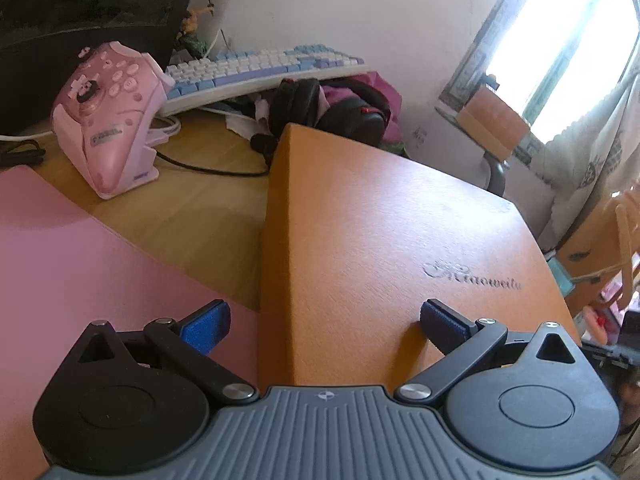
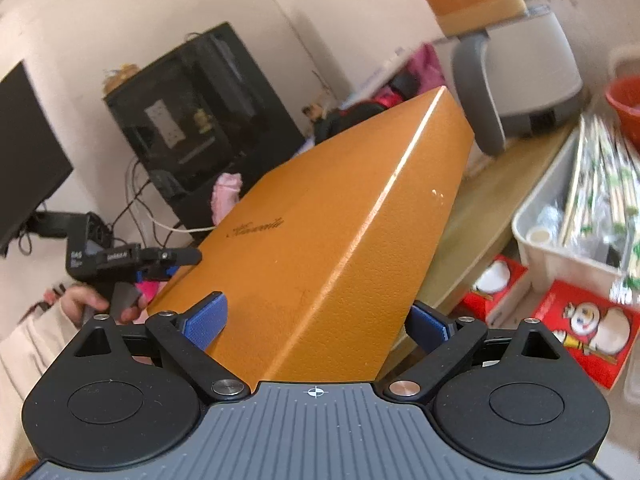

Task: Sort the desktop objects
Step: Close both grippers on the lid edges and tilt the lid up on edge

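A large orange box [image 1: 384, 232] with a script logo fills the middle of both views [image 2: 320, 248]. It is held up, tilted above the wooden desk [image 1: 192, 208]. My left gripper [image 1: 324, 328] straddles one corner, its blue pads [image 1: 206, 330] spread wide over lid and side. My right gripper [image 2: 316, 326] straddles the opposite corner the same way, with a blue pad [image 2: 206, 322] on the lid. The left gripper also shows in the right wrist view [image 2: 160, 264], at the box's far corner. Both seem to clamp the box.
A pink game controller [image 1: 108, 112] stands on a dock, with a keyboard [image 1: 256, 68], black headphones [image 1: 332, 108] and a pink mat [image 1: 80, 272] around it. A monitor [image 2: 28, 152] and black case [image 2: 200, 112] stand behind. A white bin [image 2: 576, 216] and red boxes [image 2: 576, 320] lie right.
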### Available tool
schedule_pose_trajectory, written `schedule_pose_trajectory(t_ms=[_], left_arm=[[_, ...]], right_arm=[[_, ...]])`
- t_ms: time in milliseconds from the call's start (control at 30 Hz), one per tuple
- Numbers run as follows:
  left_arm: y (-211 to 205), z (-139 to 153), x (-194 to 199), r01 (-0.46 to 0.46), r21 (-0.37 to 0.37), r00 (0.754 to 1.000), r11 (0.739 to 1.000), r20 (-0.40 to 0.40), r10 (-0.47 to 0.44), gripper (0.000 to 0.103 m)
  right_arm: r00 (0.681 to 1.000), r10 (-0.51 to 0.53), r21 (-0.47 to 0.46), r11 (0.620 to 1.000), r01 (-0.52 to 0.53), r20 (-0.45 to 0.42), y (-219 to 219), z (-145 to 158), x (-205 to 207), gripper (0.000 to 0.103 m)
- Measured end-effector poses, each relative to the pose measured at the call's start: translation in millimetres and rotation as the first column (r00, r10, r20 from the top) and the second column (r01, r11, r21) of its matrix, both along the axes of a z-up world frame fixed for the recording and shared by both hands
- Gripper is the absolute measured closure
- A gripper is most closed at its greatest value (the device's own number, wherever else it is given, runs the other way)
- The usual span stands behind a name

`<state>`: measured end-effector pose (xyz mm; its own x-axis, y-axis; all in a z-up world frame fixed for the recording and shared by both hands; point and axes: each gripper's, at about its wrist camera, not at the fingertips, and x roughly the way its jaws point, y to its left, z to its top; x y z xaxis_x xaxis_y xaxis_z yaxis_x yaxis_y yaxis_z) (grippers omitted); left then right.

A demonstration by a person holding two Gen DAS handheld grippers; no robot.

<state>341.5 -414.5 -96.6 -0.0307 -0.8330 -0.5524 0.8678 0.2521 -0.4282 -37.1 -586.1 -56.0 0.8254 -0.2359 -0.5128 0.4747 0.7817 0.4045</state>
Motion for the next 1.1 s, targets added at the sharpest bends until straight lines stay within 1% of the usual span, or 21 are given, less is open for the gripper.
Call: schedule_pose_trajectory(t_ms=[133, 267, 400, 500, 533, 633, 967, 1000, 1033, 1100], left_arm=[[1, 0, 6, 0.009, -0.027, 0.999, 1.000, -0.046, -0.010, 0.000], [1, -6, 14, 0.041, -0.060, 0.991, 0.997, -0.124, -0.048, 0.000], [-2, -12, 16, 0.041, -0.069, 0.985, 0.997, -0.163, -0.052, 0.000], [-5, -9, 10, 0.066, -0.064, 0.987, 0.996, -0.140, -0.074, 0.000], [-6, -7, 7, 0.065, -0.058, 0.990, 0.996, -0.126, -0.071, 0.000], [-5, -4, 6, 0.065, -0.058, 0.991, 0.996, -0.115, -0.072, 0.002], [10, 11, -3, 0.045, -0.081, 0.995, 0.996, -0.084, -0.052, 0.003], [11, 12, -4, 0.041, -0.083, 0.996, 0.996, -0.080, -0.048, 0.003], [13, 12, -5, 0.038, -0.084, 0.996, 0.996, -0.076, -0.045, 0.003], [20, 13, -8, 0.037, -0.097, 0.996, 0.995, -0.072, -0.044, 0.002]], right_arm=[[0.999, 0.039, -0.066, 0.997, -0.038, 0.020, 3, 1, -2, 0.007], [0.999, 0.045, -0.067, 0.997, -0.043, 0.019, 0, 5, -1, 0.008], [0.999, 0.051, -0.067, 0.997, -0.049, 0.017, -3, 9, 1, 0.008], [0.998, 0.055, -0.068, 0.996, -0.054, 0.016, -6, 12, 2, 0.008], [0.998, 0.056, -0.068, 0.996, -0.055, 0.015, -6, 14, 2, 0.008], [0.998, 0.061, -0.069, 0.996, -0.059, 0.014, -9, 17, 3, 0.009], [0.997, 0.075, -0.070, 0.995, -0.074, 0.010, -16, 27, 6, 0.018], [0.997, 0.074, -0.055, 0.996, -0.073, 0.012, -14, 26, 1, 0.019], [0.997, 0.074, -0.031, 0.997, -0.073, 0.014, -6, 18, -9, 0.021], [0.997, 0.071, 0.000, 0.997, -0.072, 0.032, -12, 16, -12, 0.022]])
